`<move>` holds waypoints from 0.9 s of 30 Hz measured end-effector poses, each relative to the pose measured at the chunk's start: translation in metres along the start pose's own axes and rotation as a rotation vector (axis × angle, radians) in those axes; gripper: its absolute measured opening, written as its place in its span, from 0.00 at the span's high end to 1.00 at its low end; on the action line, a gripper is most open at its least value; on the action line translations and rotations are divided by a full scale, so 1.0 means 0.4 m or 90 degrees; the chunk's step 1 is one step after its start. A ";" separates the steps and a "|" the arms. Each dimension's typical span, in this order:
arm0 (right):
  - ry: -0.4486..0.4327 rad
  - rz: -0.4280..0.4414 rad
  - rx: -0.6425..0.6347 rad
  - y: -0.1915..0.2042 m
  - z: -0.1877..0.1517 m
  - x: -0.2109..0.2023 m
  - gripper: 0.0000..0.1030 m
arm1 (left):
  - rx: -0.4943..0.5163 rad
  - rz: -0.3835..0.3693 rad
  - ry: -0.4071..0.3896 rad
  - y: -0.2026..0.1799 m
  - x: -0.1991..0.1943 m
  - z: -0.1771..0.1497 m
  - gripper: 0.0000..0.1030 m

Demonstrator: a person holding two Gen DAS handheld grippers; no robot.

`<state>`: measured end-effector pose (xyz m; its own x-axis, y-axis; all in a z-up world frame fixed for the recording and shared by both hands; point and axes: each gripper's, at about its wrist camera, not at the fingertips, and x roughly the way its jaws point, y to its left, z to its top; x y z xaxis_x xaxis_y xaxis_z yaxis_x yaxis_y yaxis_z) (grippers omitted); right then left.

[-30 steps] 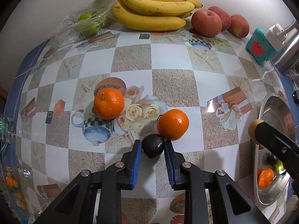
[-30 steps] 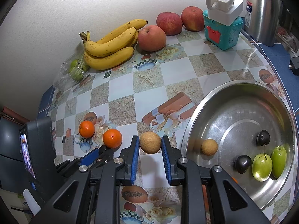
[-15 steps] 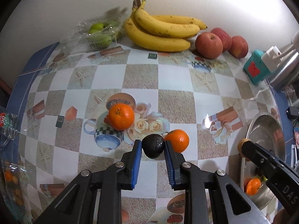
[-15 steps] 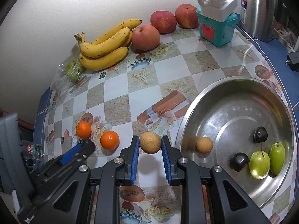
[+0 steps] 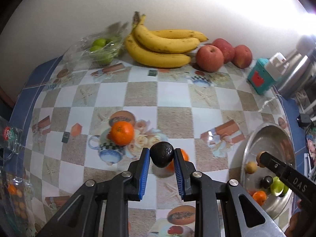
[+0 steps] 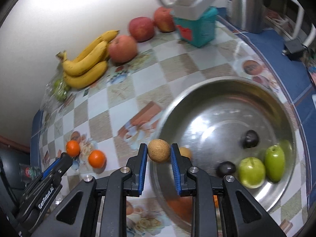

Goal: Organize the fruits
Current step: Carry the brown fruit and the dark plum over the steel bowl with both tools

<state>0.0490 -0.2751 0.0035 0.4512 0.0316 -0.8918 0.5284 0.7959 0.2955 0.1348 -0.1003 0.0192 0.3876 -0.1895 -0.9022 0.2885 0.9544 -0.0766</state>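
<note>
My left gripper (image 5: 162, 155) is shut on a dark round fruit (image 5: 162, 153), held above the table over one tangerine (image 5: 184, 155); another tangerine (image 5: 121, 133) lies to its left. My right gripper (image 6: 159, 152) is shut on a tan round fruit (image 6: 159, 153), held above the left rim of the steel bowl (image 6: 197, 90). The bowl holds another tan fruit (image 6: 185, 152), two dark fruits (image 6: 250, 138), two green apples (image 6: 251, 172) and a tangerine (image 5: 259, 197). The right gripper also shows in the left wrist view (image 5: 260, 159).
Bananas (image 5: 160, 47), three red apples (image 5: 209, 58) and a bag of green fruit (image 5: 102, 50) lie along the back wall. A teal box with a white plug (image 6: 194, 21) and a steel kettle (image 6: 244, 4) stand at the back right. A plastic bag of small fruit (image 5: 15, 197) sits far left.
Both grippers have risen and moved right with their fruits. The right gripper now hangs over the bowl's rim instead of the tablecloth.
</note>
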 end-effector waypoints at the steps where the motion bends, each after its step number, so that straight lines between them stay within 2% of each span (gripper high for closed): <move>1: -0.001 -0.004 0.011 -0.014 0.001 -0.003 0.76 | 0.007 -0.004 0.000 -0.012 -0.001 -0.001 0.74; 10: -0.014 -0.077 0.089 -0.133 0.015 -0.036 0.76 | 0.106 -0.056 0.006 -0.180 -0.015 -0.028 0.74; 19: -0.022 -0.081 0.126 -0.199 0.026 -0.059 0.76 | 0.194 -0.096 0.041 -0.327 0.007 -0.082 0.74; 27: 0.003 -0.078 0.128 -0.208 0.025 -0.029 0.76 | 0.231 -0.092 0.069 -0.385 0.042 -0.117 0.74</move>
<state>0.0070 -0.3477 -0.0075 0.3719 -0.0546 -0.9267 0.7120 0.6573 0.2470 0.0557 -0.2395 -0.0040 0.2320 -0.2723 -0.9338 0.6311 0.7727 -0.0685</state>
